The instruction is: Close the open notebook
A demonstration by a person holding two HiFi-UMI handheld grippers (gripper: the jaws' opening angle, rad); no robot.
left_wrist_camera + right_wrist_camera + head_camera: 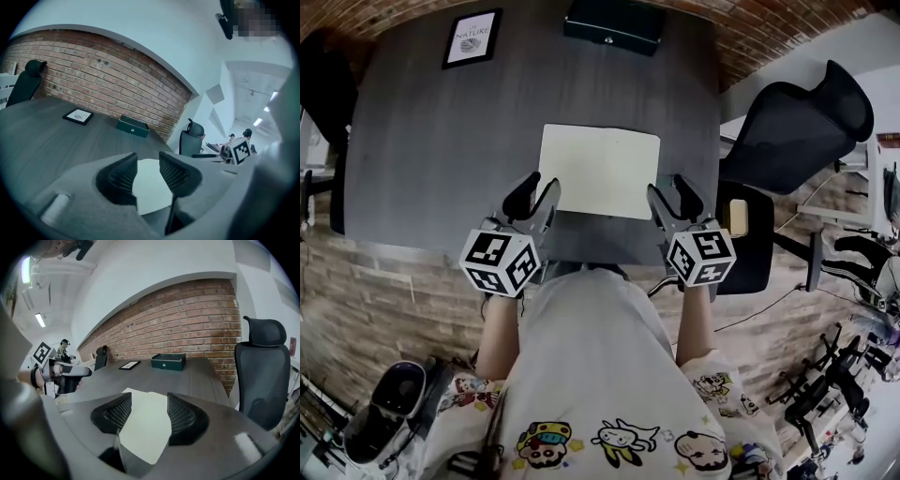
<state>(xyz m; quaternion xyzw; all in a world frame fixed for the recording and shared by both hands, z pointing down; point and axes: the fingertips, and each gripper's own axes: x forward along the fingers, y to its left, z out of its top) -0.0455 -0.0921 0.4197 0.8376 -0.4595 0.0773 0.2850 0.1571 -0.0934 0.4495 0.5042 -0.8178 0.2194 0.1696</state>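
Observation:
The open notebook [600, 171] lies flat on the dark grey table [441, 159], its pale blank pages up. My left gripper [534, 194] hovers at its near left corner, jaws open and empty. At the near right corner my right gripper [671, 197] is open too, holding nothing. Through the left gripper's jaws [147, 171] the white page [150, 190] shows. The right gripper's jaws [149, 411] also frame the page [143, 432]. The left gripper [70, 373] appears at the left of the right gripper view.
A framed picture [472, 38] lies at the table's far left and a dark green box [614, 25] at the far edge. A black office chair [797, 131] stands to the right of the table. A brick wall [178, 329] runs behind.

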